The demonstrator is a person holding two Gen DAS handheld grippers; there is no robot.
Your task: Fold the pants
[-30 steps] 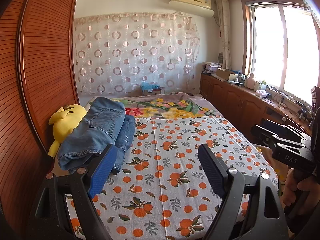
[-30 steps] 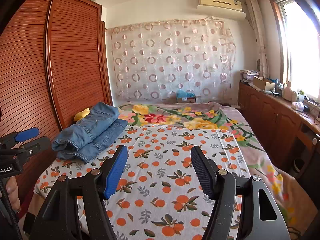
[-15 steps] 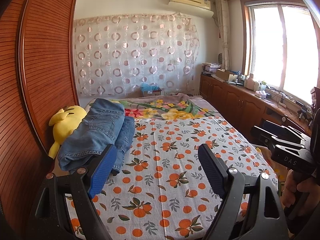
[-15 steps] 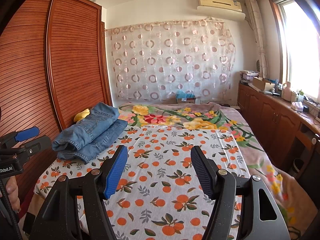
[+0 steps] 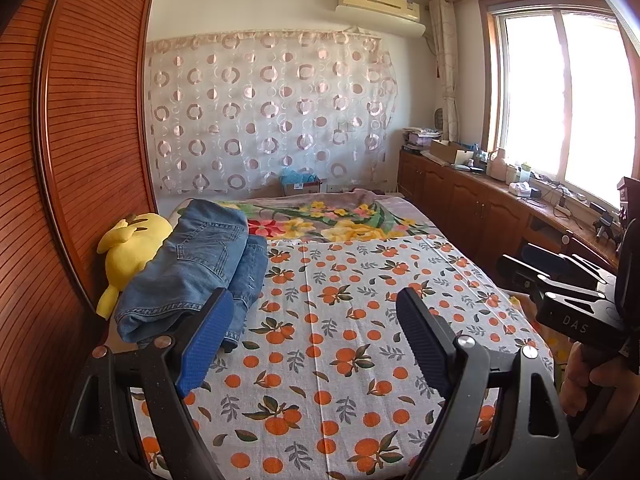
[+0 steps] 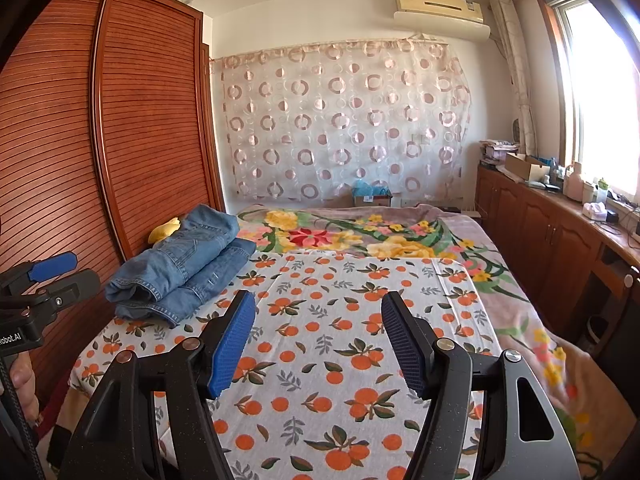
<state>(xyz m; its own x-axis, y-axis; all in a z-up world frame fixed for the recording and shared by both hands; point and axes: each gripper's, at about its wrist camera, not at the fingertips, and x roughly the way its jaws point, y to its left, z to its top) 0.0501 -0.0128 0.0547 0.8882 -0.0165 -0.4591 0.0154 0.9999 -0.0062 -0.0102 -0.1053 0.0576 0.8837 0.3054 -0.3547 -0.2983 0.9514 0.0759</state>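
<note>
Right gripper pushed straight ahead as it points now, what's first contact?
Probably the orange-print sheet on the bed; the open right gripper tilts slightly down at it. The folded jeans lie off to the left.

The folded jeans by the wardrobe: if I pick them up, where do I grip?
Grip the jeans at the near rolled end, coming in level from the bed's open side. That edge bulges off the sheet; the wardrobe and plush toy block the far side.

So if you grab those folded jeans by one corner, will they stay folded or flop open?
Probably flop open. The jeans are soft denim, loosely stacked in rounded layers on the bed sheet, so a one-corner lift would likely let the layers slide apart. The thick bundle looks fairly heavy for cloth, so it should sag. Pushed, it would likely bunch up, not roll.
</note>
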